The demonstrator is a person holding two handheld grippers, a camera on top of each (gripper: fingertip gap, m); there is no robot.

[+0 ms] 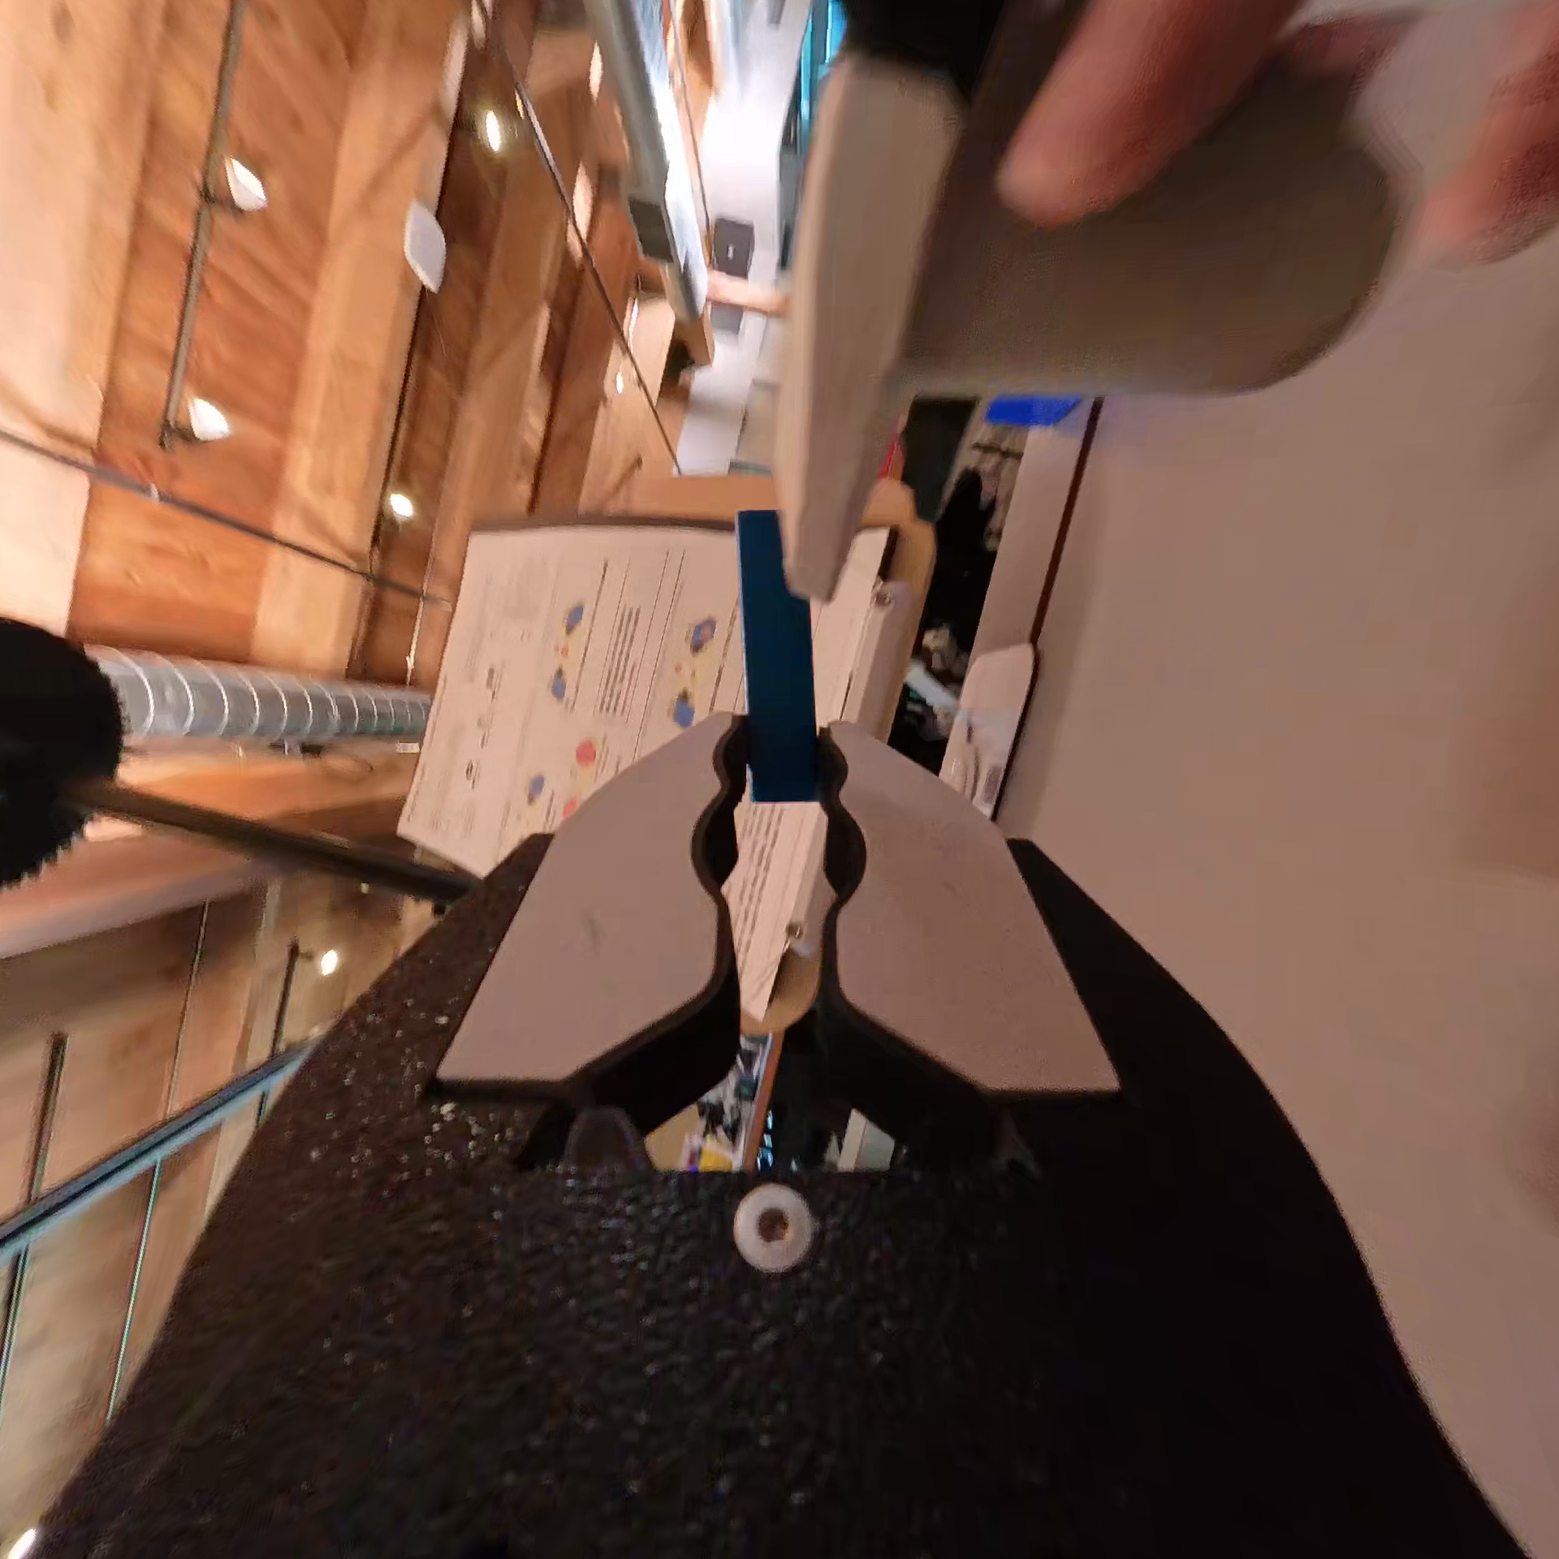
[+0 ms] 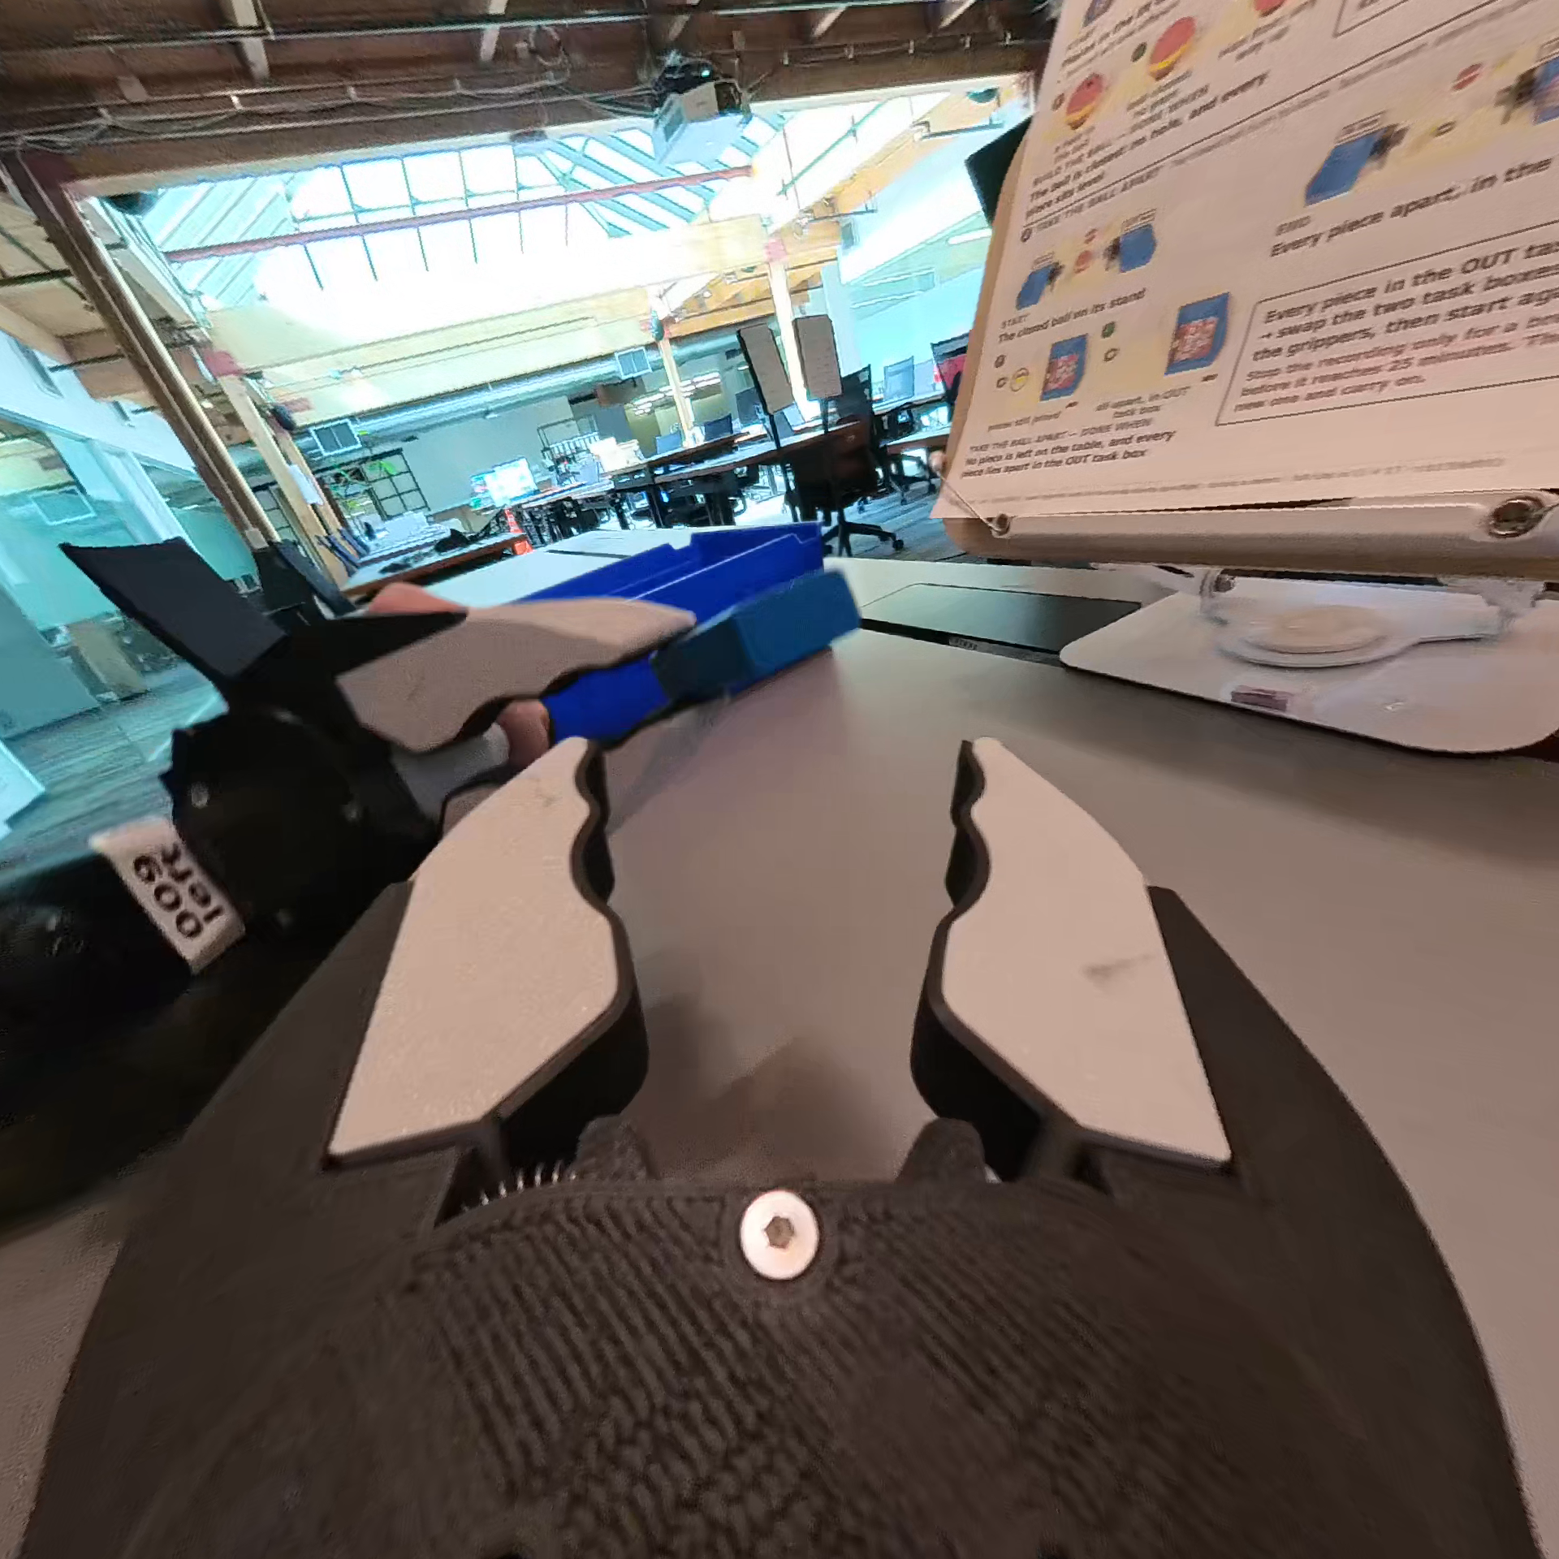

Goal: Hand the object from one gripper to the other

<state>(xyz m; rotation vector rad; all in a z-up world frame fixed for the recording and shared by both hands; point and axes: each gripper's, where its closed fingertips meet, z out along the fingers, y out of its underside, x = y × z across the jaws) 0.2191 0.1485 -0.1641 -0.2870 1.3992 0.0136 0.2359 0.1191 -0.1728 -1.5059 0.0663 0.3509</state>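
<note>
Left gripper (image 1: 780, 759) clamps one end of the blue block (image 2: 759, 641), held above the tabletop (image 2: 844, 844); right gripper (image 2: 780, 810), fingers apart and empty, should straddle the free end squarely before the left releases

The blue piece (image 1: 780, 666) has its top end hidden behind the right gripper (image 1: 822, 582), which is blurry and cut off by the top edge. In the right wrist view, the sheet (image 2: 1282, 278) runs off the right edge. The bin (image 2: 675, 582) sits partly behind the left gripper (image 2: 675, 654).
</note>
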